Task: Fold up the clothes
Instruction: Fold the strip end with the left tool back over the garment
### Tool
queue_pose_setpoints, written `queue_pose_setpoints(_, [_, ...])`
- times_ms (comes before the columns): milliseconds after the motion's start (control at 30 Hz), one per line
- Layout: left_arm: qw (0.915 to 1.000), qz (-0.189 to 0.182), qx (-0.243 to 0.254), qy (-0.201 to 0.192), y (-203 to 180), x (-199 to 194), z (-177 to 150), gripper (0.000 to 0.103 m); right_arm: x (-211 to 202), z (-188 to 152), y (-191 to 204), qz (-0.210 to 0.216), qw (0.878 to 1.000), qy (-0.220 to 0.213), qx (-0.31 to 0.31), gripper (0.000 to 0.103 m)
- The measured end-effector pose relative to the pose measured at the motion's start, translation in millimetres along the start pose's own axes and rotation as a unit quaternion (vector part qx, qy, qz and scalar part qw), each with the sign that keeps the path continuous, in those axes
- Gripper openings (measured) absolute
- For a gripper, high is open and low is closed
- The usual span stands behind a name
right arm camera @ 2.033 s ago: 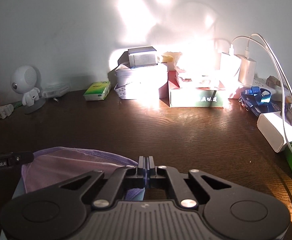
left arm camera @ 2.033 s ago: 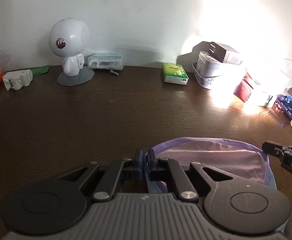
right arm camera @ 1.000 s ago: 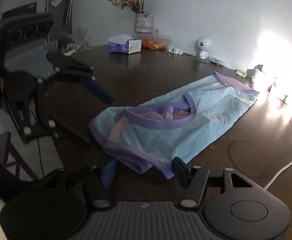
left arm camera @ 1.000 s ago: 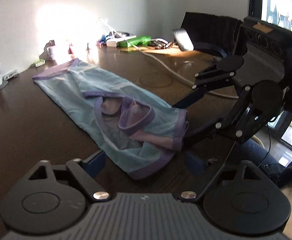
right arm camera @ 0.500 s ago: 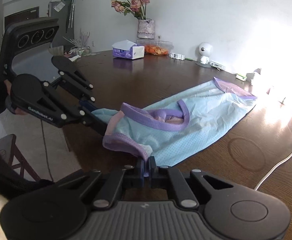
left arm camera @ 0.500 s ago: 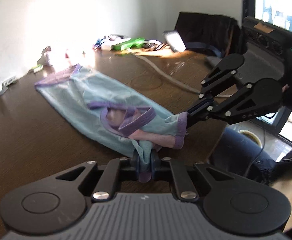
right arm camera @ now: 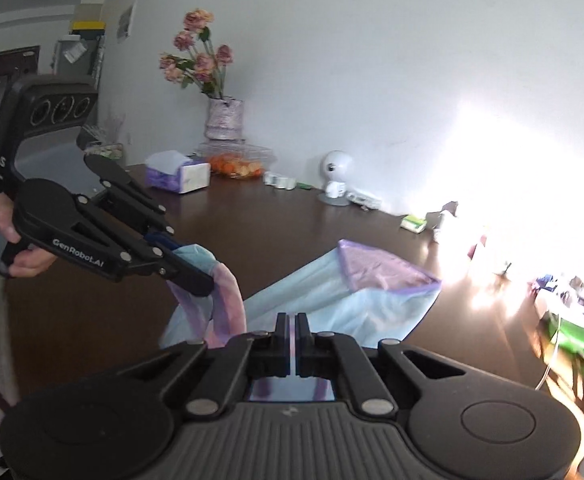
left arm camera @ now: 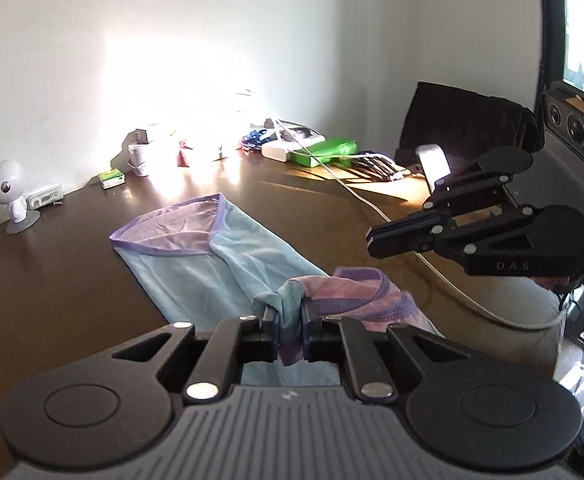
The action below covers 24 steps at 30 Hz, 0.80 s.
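A light blue mesh garment [left arm camera: 211, 276] with purple trim lies lengthwise on the dark wooden table [left arm camera: 51, 280]; it also shows in the right wrist view [right arm camera: 344, 300]. My left gripper [left arm camera: 289, 320] is shut on a bunched near corner of it, lifted off the table; it also shows in the right wrist view [right arm camera: 195, 280]. My right gripper [right arm camera: 295, 328] is shut, with a thin strip of the fabric showing between its fingers; seen from the left wrist view [left arm camera: 376, 238] it is raised to the right, and no fabric shows at its tips there.
Along the wall stand a white robot figure [left arm camera: 9, 196], a green packet [left arm camera: 111, 178], boxes and chargers in glare [left arm camera: 195, 148], and a white cable [left arm camera: 372, 208]. A flower vase [right arm camera: 223, 120], tissue box [right arm camera: 179, 174] and snack tray [right arm camera: 235, 166] sit far left. A dark chair [left arm camera: 460, 120] stands right.
Both grippers have lifted the near end of the garment off the table and carried it toward the far end. The near part now hangs bunched between them.
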State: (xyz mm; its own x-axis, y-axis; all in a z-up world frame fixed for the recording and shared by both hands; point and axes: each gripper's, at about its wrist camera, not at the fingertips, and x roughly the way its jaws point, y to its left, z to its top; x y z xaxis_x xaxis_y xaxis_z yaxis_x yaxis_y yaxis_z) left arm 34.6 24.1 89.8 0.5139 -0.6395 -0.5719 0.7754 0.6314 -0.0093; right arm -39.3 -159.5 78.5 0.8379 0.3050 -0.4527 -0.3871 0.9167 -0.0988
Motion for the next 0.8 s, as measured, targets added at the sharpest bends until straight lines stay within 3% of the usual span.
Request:
queue_pose_setpoints(100, [0.9989,0.026,-0.03,0.023,21.1,33.8,14.9,0.01,37.7,19.3,-23.2,-0.03,0.999,0.003,0.015,0.0])
queue_pose_setpoints(167, [0.9936,0.058,-0.081,0.054,41.6,59.3,19.2,0.022,56.7,25.1,-40.0,-0.048,0.998,0.003,0.048,0.001])
queue_pose_setpoints(200, [0.9876,0.075,-0.114,0.078,52.8,68.8,18.0,0.038,63.5,25.6,-49.0,-0.056,0.996,0.007,0.069,0.003])
queue_pose_setpoints(233, [0.9811,0.087,-0.148,0.09,64.1,72.3,15.2,0.039,67.1,24.1,-56.8,-0.058,0.994,0.019,0.087,0.005])
queue_pose_setpoints(267, [0.9779,0.075,-0.175,0.086,70.7,65.3,9.8,0.04,64.6,19.3,-61.4,-0.057,0.993,0.029,0.102,0.007])
queue_pose_setpoints(333, [0.9703,0.041,-0.228,0.071,81.7,47.4,-1.9,0.054,52.2,6.8,-66.4,-0.047,0.989,0.045,0.131,0.017])
queue_pose_setpoints(367, [0.9679,0.024,-0.243,0.059,82.6,34.6,-7.9,0.061,43.6,-1.2,-67.0,-0.031,0.986,0.05,0.156,0.025])
queue_pose_setpoints(400, [0.9669,0.015,-0.25,0.05,81.1,24.4,-12.4,0.075,35.1,-9.5,-67.5,-0.013,0.981,0.053,0.184,0.039])
queue_pose_setpoints(433, [0.9649,0.007,-0.259,0.045,77.6,18.1,-16.7,0.079,26.7,-17.7,-68.1,0.004,0.976,0.056,0.212,0.047])
queue_pose_setpoints(533, [0.9591,-0.013,-0.28,0.04,65.3,8.7,-27.5,0.08,21.7,-38.0,-69.0,0.06,0.954,0.063,0.288,0.048])
queue_pose_setpoints(633, [0.9606,-0.014,-0.272,0.058,49.2,20.2,-34.0,0.08,37.9,-41.6,-72.0,0.078,0.941,0.075,0.319,0.048])
queue_pose_setpoints(667, [0.963,-0.007,-0.261,0.066,43.1,24.8,-36.6,0.08,44.0,-42.1,-73.1,0.083,0.938,0.08,0.328,0.045])
queue_pose_setpoints(700, [0.9638,-0.005,-0.258,0.068,41.0,26.2,-38.4,0.08,50.2,-42.7,-74.1,0.087,0.934,0.084,0.336,0.034])
queue_pose_setpoints(733, [0.9643,-0.004,-0.256,0.069,39.8,26.8,-39.9,0.08,56.3,-43.3,-75.2,0.092,0.93,0.088,0.345,0.013])
queue_pose_setpoints(800, [0.9652,-0.002,-0.252,0.069,37.5,28.1,-43.0,0.08,61.1,-27.3,-67.3,0.097,0.944,0.075,0.307,0.002])
